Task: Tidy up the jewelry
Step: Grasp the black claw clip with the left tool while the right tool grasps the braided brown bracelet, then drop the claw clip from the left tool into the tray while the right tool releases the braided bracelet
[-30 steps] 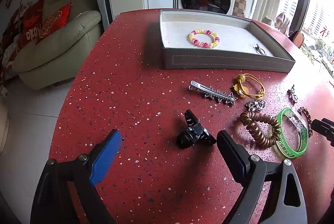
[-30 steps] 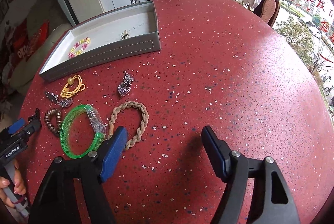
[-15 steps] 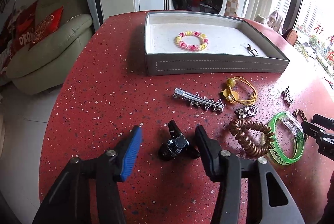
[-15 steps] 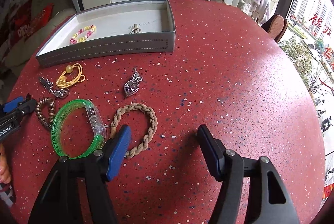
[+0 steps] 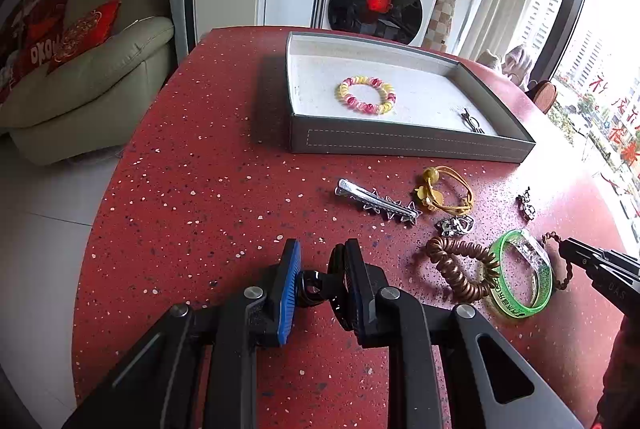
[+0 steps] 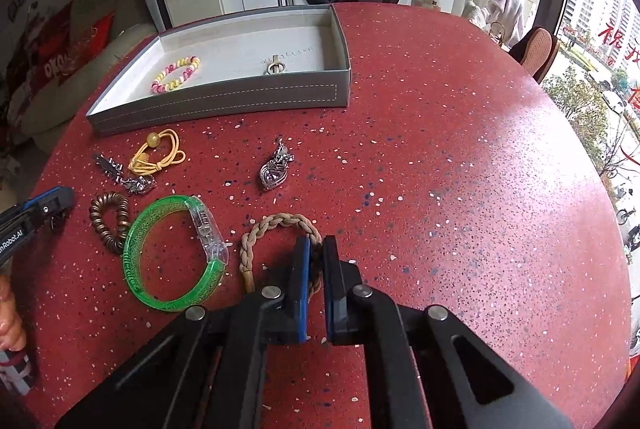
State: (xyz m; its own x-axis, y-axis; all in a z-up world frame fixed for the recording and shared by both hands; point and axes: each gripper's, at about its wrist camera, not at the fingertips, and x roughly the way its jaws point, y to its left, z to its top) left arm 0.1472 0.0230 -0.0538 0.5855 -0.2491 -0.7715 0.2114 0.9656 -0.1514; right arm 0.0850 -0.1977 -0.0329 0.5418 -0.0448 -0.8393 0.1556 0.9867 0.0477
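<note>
My left gripper [image 5: 320,261] is shut on a black claw hair clip [image 5: 316,285] on the red table. My right gripper [image 6: 316,249] is shut on the right side of a braided beige rope bracelet [image 6: 276,223] lying on the table. A grey tray [image 5: 400,141] at the back holds a pink-and-yellow bead bracelet [image 5: 366,95] and a small metal piece [image 5: 470,119]. The tray [image 6: 224,101] also shows in the right wrist view.
Loose on the table lie a silver spiked barrette [image 5: 376,203], a yellow cord tie [image 5: 444,189], a brown coil tie [image 5: 456,269], a green bangle [image 6: 172,253], a silver pendant [image 6: 276,169] and a small silver charm [image 5: 454,225]. The table edge curves left and right.
Both grippers moved forward and closed: the left onto the black claw clip, the right onto the braided bracelet.
</note>
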